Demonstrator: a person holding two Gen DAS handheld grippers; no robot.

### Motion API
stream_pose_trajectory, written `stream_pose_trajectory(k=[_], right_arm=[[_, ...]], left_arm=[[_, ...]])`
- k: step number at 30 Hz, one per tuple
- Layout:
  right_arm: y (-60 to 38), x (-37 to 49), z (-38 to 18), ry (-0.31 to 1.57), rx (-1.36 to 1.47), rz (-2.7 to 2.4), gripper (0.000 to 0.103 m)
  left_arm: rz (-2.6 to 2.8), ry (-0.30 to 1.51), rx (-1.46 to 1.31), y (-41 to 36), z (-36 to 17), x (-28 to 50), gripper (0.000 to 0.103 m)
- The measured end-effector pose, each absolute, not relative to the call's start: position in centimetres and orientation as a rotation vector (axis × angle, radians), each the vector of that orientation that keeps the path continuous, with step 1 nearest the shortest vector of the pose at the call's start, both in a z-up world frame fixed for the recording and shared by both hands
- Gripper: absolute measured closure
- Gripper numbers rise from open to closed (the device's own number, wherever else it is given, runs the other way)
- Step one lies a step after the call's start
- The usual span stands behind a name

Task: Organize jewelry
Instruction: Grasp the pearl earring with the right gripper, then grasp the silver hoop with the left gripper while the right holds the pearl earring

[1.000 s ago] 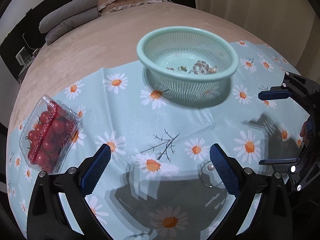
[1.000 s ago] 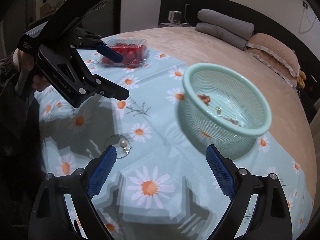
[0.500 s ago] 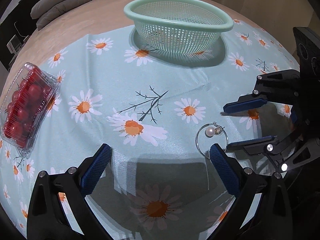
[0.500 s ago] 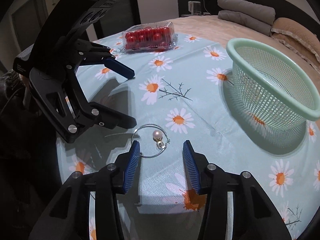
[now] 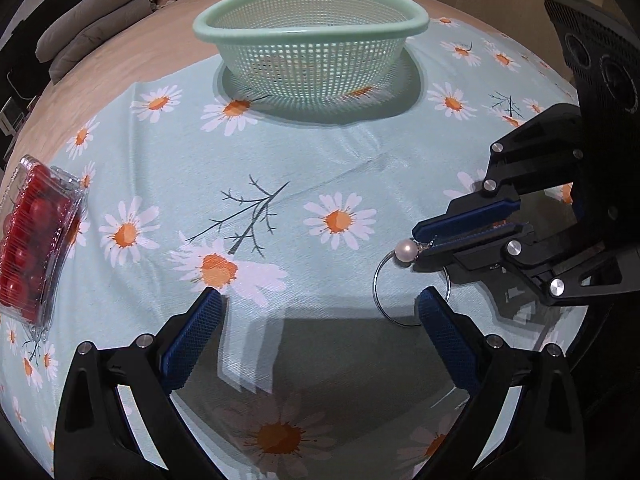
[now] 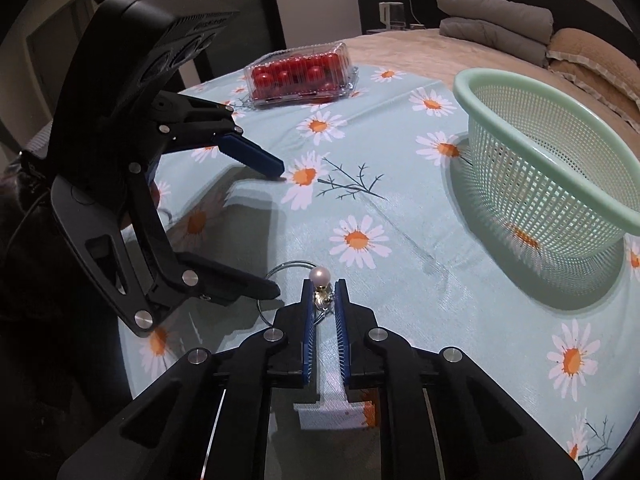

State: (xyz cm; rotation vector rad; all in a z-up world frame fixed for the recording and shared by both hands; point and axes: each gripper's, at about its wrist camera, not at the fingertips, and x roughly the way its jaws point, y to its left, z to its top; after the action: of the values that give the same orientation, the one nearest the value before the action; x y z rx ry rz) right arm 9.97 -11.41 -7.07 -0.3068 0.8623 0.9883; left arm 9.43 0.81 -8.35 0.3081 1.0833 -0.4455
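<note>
Left to right: clamshell of cherry tomatoes (image 5: 36, 236); left gripper (image 5: 320, 308), jaws wide and empty, straddling the daisy-print cloth (image 5: 320, 160); pearl hoop earring (image 5: 404, 250) lying on the cloth; right gripper (image 6: 324, 292), jaws closing on what appears to be the small metal fitting behind the pearl. Light, thin-wired, easily bent; the smooth pearl probably slips, so the fitting grips best. Mesh basket (image 5: 312, 24) beyond.
</note>
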Motion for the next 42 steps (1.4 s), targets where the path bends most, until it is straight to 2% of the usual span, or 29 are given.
stream_pose_trajectory(k=[1,3,6,9,11,13,16,25,27,33,34,35,36,37,38,39,42], right_arm=[[-11.7,10.0,-6.9,0.865,-0.304,0.986,0.094],[-12.2,9.9,-6.5,0.862,-0.291,0.992,0.094],[-12.8,10.0,-6.1,0.860,-0.263,0.998,0.095],[-13.3,10.3,-6.2,0.868,-0.248,0.984,0.095],[-13.8,10.6,-6.2,0.874,-0.223,0.987,0.095],[-14.3,10.6,-6.1,0.871,-0.185,1.002,0.095],[-15.0,10.8,-5.8,0.863,-0.144,1.010,0.095],[-16.4,11.1,-5.9,0.877,-0.146,0.948,0.096],[-16.1,11.0,-6.2,0.882,-0.153,0.946,0.093],[-14.0,11.5,-7.1,0.893,-0.205,0.925,0.091],[-13.7,11.5,-7.2,0.885,-0.214,0.915,0.089],[-13.4,11.7,-7.3,0.886,-0.211,0.909,0.082],[-13.1,11.8,-7.4,0.891,-0.203,0.911,0.076],[-12.9,11.9,-7.5,0.885,-0.203,0.905,0.074],[-12.7,12.0,-7.6,0.882,-0.201,0.900,0.070],[-12.5,12.0,-7.6,0.879,-0.199,0.895,0.069],[-11.7,12.3,-7.8,0.872,-0.221,0.856,0.069]], left_arm=[[-0.454,1.084,0.318,0.3,-8.5,9.4,0.015],[-0.460,1.077,0.340,-0.4,-8.6,9.4,0.019],[-0.499,1.072,0.310,-1.0,-8.3,9.5,0.037],[-0.520,1.070,0.321,-1.9,-8.4,9.5,0.048],[-0.548,1.068,0.326,-2.5,-8.4,9.3,0.063],[-0.585,1.078,0.316,-3.3,-8.5,9.2,0.092],[-0.595,1.091,0.331,-4.1,-8.8,9.3,0.100],[-0.583,1.115,0.274,-2.9,-8.6,9.6,0.100],[-0.566,1.117,0.288,-2.6,-8.5,9.5,0.100],[-0.522,1.120,0.304,-0.7,-8.2,9.1,0.099],[-0.517,1.119,0.307,-0.4,-8.1,8.9,0.098],[-0.512,1.118,0.309,-0.1,-8.0,8.8,0.096],[-0.510,1.114,0.310,0.2,-7.9,8.6,0.085],[-0.505,1.108,0.315,0.3,-7.8,8.4,0.067],[-0.494,1.101,0.322,0.4,-7.7,8.3,0.056],[-0.483,1.094,0.328,0.5,-7.6,8.2,0.039],[-0.506,1.095,0.321,0.1,-7.8,8.2,0.036]])
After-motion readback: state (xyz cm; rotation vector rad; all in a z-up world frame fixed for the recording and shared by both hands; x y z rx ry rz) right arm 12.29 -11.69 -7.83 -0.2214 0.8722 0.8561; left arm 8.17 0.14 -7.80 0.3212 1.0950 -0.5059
